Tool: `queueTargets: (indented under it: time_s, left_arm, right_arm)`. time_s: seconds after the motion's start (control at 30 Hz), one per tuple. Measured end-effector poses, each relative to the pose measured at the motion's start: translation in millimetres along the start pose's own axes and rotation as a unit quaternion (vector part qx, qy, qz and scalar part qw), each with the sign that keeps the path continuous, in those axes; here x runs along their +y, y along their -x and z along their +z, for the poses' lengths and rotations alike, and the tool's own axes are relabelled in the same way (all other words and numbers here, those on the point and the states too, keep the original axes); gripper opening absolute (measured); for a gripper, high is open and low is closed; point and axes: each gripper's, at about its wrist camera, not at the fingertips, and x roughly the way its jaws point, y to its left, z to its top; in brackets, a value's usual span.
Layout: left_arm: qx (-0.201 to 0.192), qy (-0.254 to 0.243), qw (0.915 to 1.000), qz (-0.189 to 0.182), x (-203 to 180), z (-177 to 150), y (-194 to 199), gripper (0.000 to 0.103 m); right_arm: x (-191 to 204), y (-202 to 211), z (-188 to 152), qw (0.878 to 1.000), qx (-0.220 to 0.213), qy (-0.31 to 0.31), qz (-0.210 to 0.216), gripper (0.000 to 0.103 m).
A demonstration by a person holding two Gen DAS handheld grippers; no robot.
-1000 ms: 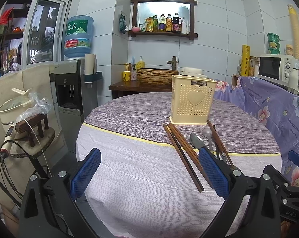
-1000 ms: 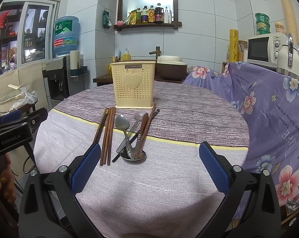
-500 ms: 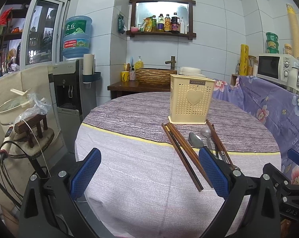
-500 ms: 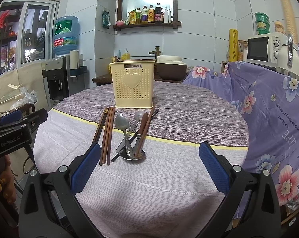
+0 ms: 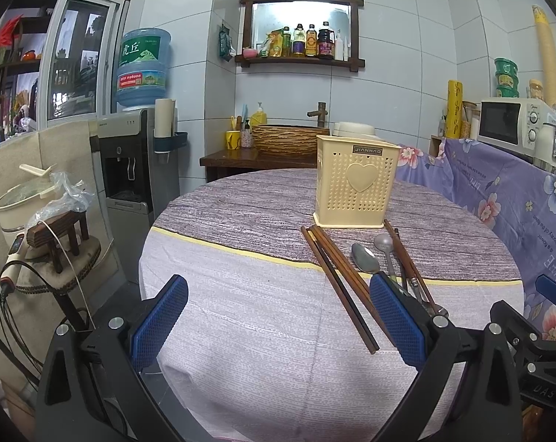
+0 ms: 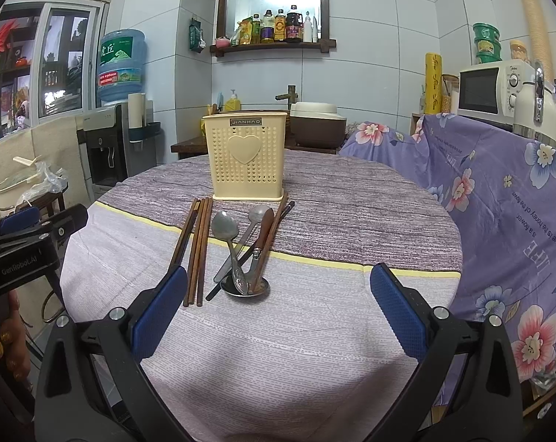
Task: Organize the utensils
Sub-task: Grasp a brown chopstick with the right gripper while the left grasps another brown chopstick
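Note:
A cream perforated utensil holder (image 6: 246,160) (image 5: 355,186) with a heart on its front stands upright on the round table (image 6: 315,331). In front of it lie several brown chopsticks (image 6: 197,250) (image 5: 337,280) and a crossed pile of metal spoons (image 6: 228,239) (image 5: 364,258) with a wooden-handled utensil (image 6: 261,239). My right gripper (image 6: 278,313) is open, nearer than the pile, with nothing between its blue pads. My left gripper (image 5: 278,322) is open too, over the table's near left edge, the chopstick ends just inside its right pad (image 5: 396,316).
A purple floral cloth (image 6: 499,191) covers furniture on the right, with a microwave (image 6: 488,88) on it. A water dispenser (image 5: 138,162) and a stool with a pot (image 5: 53,232) stand left of the table. Behind are a sink counter (image 5: 263,151) and a bottle shelf (image 6: 274,29).
Both views have drifted slightly; the left gripper edged a little to the right relative to the holder. Neither gripper's opening has changed and the utensils lie as before.

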Motion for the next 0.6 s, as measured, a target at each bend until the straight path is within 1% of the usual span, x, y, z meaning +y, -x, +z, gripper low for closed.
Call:
queueTargets:
  time_s: [0.47,0.6]
  left_arm:
    - [0.011,0.000,0.9999,-0.005,3,-1,-7,0.098]
    - [0.033,0.005,0.9994,-0.004,5,0,-19,0.098]
  right_arm:
    - [-1,-7,-2,1.000,0.010,-0.001,-0.008,0.098]
    - [-7,-20,1,0.999,0.026,-0.006,-0.020,0.098]
